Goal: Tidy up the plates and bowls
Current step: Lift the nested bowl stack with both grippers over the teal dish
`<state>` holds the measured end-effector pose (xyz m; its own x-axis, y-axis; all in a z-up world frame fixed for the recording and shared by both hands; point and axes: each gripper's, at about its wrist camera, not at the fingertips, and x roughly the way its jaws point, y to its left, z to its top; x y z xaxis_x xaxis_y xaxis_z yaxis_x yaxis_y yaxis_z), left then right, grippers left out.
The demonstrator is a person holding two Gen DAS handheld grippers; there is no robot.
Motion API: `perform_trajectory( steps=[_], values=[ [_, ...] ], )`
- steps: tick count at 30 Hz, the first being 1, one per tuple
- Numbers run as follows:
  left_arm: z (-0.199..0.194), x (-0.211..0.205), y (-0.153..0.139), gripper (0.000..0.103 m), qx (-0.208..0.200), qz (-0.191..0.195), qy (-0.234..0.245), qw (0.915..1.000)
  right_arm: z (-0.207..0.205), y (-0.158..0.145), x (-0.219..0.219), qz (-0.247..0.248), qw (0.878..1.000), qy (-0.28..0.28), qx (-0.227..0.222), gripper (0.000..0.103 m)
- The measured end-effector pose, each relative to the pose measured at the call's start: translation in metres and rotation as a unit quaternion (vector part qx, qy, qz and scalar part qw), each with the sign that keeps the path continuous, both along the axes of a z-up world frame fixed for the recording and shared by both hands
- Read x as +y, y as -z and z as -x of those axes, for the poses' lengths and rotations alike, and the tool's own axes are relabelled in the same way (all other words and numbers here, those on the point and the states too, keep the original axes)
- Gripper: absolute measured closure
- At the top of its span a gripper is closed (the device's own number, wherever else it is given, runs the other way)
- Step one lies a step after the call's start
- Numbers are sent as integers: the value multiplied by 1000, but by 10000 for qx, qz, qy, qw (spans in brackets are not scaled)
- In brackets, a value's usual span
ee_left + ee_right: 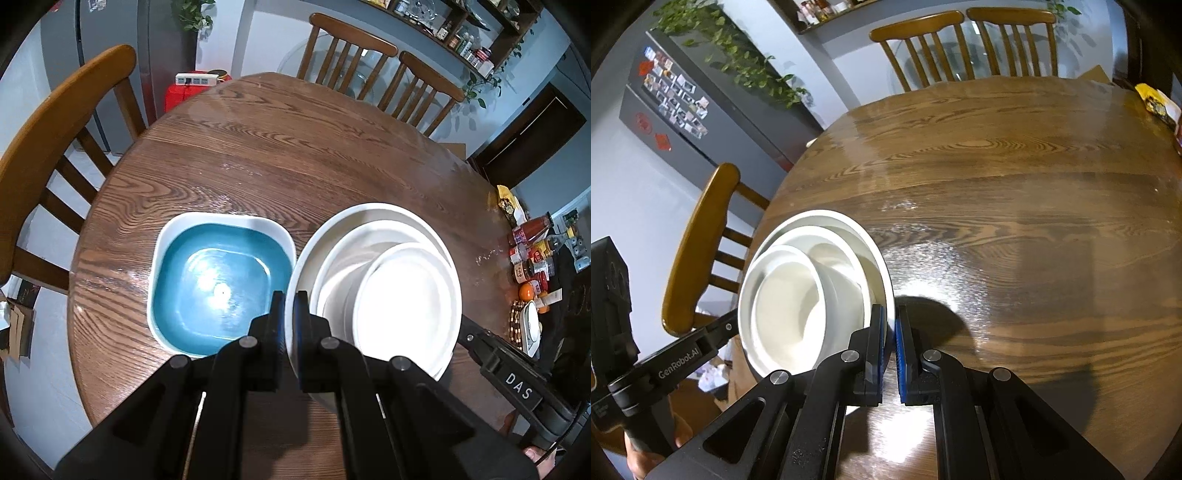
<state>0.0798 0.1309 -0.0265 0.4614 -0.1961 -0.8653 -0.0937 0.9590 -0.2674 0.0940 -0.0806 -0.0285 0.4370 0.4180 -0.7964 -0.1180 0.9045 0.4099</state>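
Observation:
A stack of three nested white bowls [373, 288] is held above the round wooden table [258, 155]. My left gripper [290, 306] is shut on the left rim of the largest bowl. My right gripper [891, 325] is shut on the opposite rim of the same stack of bowls [809, 291], which tilts a little. A square blue dish with a white rim [218, 280] sits on the table just left of the stack. The right gripper's arm [509, 365] shows in the left wrist view, the left gripper's arm [665, 365] in the right wrist view.
Wooden chairs [55, 147] stand around the table, two at the far side [960, 48]. Sauce bottles, jars and an orange [532, 258] crowd the right edge. A yellow packet [1156, 99] lies at the far right. A fridge [683, 103] stands behind.

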Motion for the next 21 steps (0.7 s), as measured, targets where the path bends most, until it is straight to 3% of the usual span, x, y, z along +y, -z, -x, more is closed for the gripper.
perform_trajectory(
  steps=[21],
  values=[
    [0,69,13,103,169,-146,-324,9992,-12,17,69,-48,9991,-373,181,94]
  ],
)
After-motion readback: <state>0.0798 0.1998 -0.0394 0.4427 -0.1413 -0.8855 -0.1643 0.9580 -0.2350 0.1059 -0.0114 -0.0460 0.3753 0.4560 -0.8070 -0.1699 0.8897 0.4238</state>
